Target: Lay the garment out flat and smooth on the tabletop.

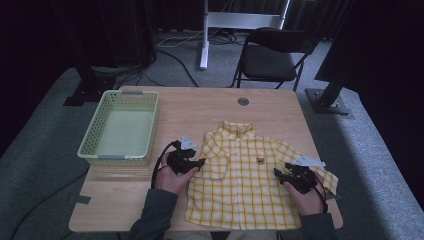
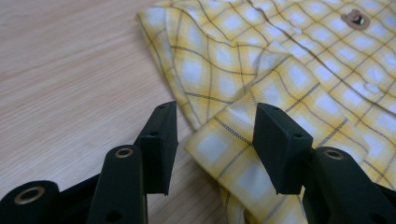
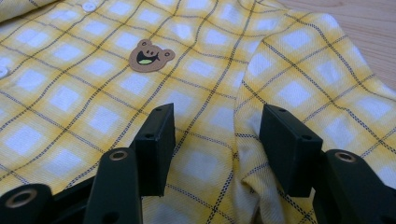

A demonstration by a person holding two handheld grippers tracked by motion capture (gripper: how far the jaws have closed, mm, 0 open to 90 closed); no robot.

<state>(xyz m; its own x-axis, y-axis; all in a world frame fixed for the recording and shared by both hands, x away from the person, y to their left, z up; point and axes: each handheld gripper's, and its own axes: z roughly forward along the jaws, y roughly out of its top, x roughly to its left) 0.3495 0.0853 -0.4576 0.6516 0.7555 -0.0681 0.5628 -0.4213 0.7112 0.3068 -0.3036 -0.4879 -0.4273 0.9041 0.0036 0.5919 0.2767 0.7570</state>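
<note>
A small yellow plaid shirt (image 1: 245, 170) lies flat, front side up, on the wooden table (image 1: 210, 107). My left gripper (image 1: 197, 165) sits at the shirt's left sleeve. In the left gripper view the left gripper (image 2: 215, 144) is open, and the folded sleeve edge of the shirt (image 2: 280, 56) lies between and under the jaws without being pinched. My right gripper (image 1: 279, 175) rests over the shirt's right side near the sleeve. In the right gripper view the right gripper (image 3: 217, 144) is open above the shirt cloth (image 3: 93, 93), just below a brown bear patch (image 3: 150, 55).
A pale green plastic basket (image 1: 120, 127) stands at the table's left, with nothing showing inside. A round grommet (image 1: 243, 101) is set in the tabletop near its far edge. A black folding chair (image 1: 272, 60) stands behind the table. Bare wood (image 2: 70, 70) lies left of the sleeve.
</note>
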